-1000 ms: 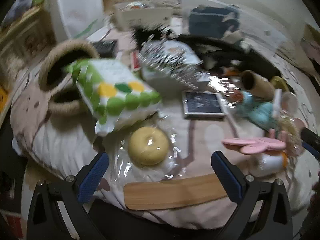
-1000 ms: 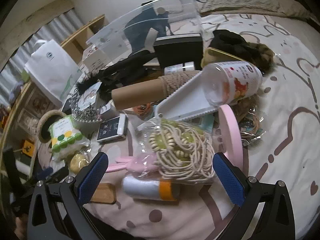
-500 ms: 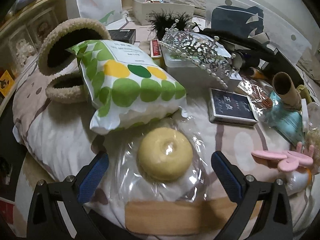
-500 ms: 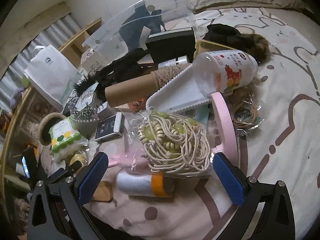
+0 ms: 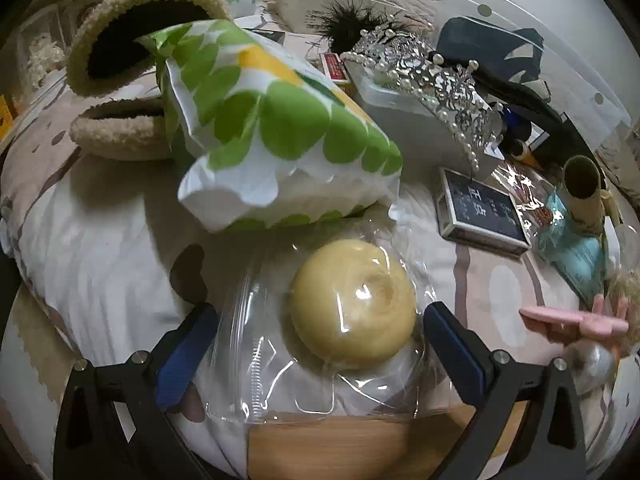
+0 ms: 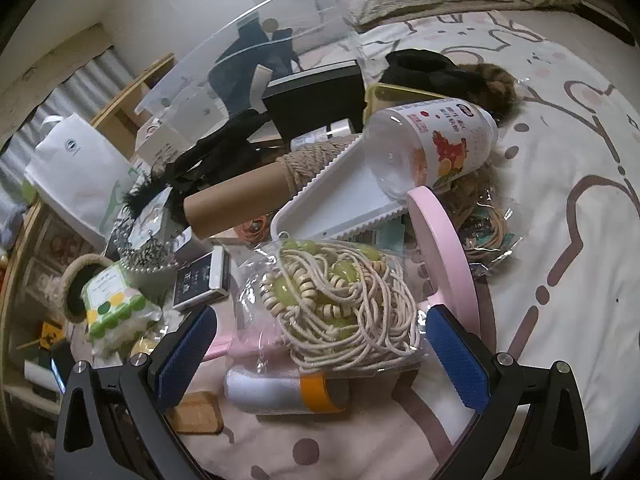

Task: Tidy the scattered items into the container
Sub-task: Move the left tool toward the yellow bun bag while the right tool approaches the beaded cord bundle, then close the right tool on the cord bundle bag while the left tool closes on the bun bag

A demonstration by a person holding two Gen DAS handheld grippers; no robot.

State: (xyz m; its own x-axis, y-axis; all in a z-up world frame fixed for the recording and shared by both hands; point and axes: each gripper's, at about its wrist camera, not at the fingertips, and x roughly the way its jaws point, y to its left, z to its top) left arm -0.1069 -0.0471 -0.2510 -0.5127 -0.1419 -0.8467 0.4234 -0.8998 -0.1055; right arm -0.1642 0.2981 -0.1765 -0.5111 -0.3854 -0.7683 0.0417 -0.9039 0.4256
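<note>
The left gripper (image 5: 320, 344) was spread wide, its blue pads on either side of a pale yellow round ball (image 5: 352, 300) sealed in a clear zip bag (image 5: 256, 344), neither pad touching it. That bag lay on the bed (image 5: 88, 240) near its front edge, with a flat wooden piece (image 5: 352, 444) just under the bag's near end. Right behind the ball sat a green-and-white dotted packet (image 5: 276, 136), leaning up against a fuzzy tan basket (image 5: 132, 12) lying on its side at the bed's left edge, dark mouth showing. Past the packet, a silver pearl tiara (image 5: 440, 80) rested on a white box, and a small black framed card (image 5: 480, 212) lay flat beside it. A pink bunny-shaped piece (image 5: 576, 320) poked in near the right side.

Over on the other side, the right gripper (image 6: 320, 344) was also held wide apart, gripping nothing. Between its pads sat a clear bag of cream cord and wooden beads (image 6: 340, 292), resting on a white tube with an orange band (image 6: 280, 392). A pink round stand (image 6: 444, 252) stood on edge touching the bead bag's right side. Behind them, a white ridged tray (image 6: 340, 204) tilted up, with a clear printed cup (image 6: 432, 148) on its side at the tray's upper end and a cardboard tube wound with twine (image 6: 248, 192) lying to the left. The clear plastic container (image 6: 248, 40) stood at the back of the pile, well apart from both grippers.
</note>
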